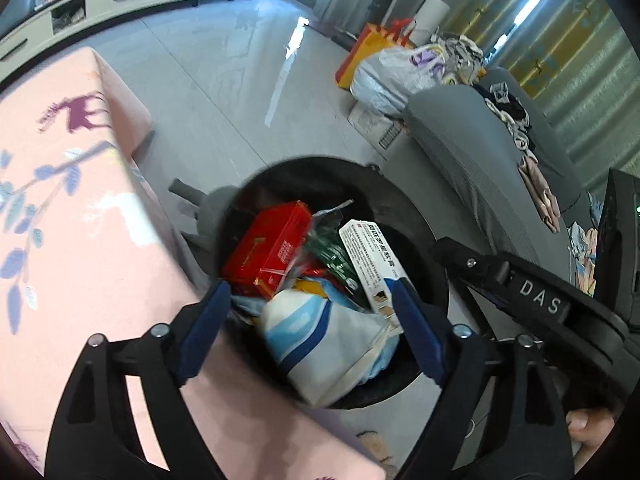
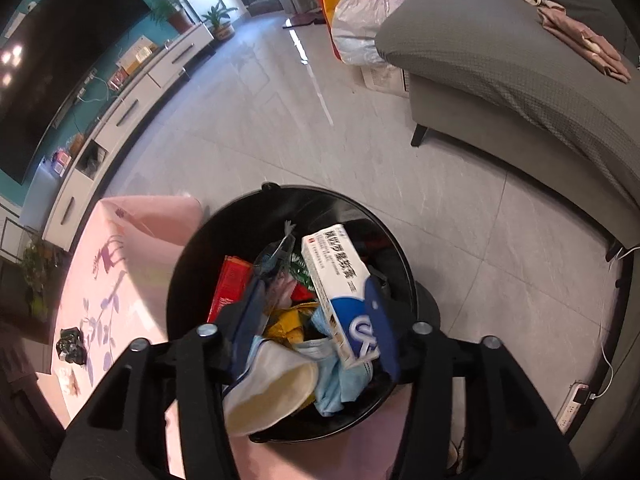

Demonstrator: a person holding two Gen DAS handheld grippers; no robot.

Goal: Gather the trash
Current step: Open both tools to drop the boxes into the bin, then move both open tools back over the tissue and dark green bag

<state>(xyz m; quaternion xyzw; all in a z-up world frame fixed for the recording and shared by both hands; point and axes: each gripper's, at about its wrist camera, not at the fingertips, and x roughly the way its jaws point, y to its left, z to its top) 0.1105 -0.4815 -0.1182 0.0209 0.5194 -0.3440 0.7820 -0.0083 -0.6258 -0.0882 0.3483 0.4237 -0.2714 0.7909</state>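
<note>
Left gripper jaws wide above full bin; right gripper jaws wide, white box between.

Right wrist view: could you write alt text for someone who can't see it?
An open two-finger gripper hangs over a black trash bin stuffed with a white medicine box, red packet and blue mask, beside a pink-clothed table on a grey tiled floor.

Worktop: pink cloth, deer and leaf print. On it, a small black crumpled item, well left of the bin. Bin stands on grey tiled floor, just beside the worktop's edge.
</note>
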